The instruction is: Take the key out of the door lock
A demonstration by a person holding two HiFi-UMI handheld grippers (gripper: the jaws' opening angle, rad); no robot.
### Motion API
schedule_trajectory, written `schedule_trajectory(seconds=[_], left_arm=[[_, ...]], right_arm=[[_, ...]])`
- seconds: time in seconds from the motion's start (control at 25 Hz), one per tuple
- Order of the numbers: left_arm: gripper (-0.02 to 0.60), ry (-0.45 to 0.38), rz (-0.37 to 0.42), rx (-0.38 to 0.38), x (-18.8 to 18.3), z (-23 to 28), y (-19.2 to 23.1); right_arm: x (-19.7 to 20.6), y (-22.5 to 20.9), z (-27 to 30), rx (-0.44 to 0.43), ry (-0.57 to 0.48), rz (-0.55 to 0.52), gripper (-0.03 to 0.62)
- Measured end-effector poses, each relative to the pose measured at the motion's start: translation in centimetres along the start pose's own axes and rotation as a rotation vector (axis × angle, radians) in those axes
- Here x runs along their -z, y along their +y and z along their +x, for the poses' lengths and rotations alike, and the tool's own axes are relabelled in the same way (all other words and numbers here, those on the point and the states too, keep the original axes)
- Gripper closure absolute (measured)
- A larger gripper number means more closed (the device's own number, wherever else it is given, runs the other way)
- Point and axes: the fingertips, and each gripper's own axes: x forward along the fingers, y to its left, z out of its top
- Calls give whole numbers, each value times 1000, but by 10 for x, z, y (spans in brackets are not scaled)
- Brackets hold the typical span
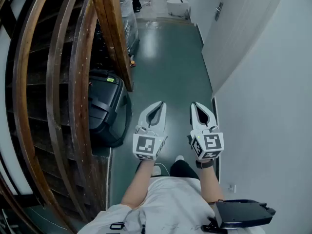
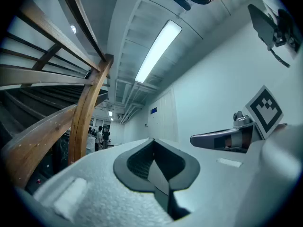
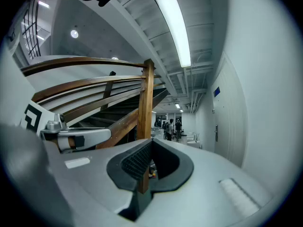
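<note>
While both pairs of jaws are pressed together on nothing, the left gripper point(image 1: 160, 104) and right gripper point(image 1: 197, 105) hang side by side above the green floor point(image 1: 170, 57). Ahead on the right, the door point(image 1: 239, 28) carries its lock plate point(image 1: 219, 11); the key is too small to make out.

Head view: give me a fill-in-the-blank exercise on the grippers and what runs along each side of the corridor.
1. The left gripper and the right gripper both have their jaws ____, with nothing between them.
2. The wooden railing runs along the person's ____ side.
3. The white wall runs along the person's ____ side.

Missing words: shut; left; right.
</note>
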Motion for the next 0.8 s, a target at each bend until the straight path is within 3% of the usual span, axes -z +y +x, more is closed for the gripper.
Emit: schedule_trajectory(seconds=[0.28,0.44,0.8], left_arm=[[583,63,-37,15,31,61,17],[583,86,-69,51,54,119,21],[583,55,31,-46,47,297,53]], right_arm=[[13,-26,50,-17,-38,-10,589],[24,-64,109,-19,-43,53,588],[-18,-179,230,-51,-108,-10,588]])
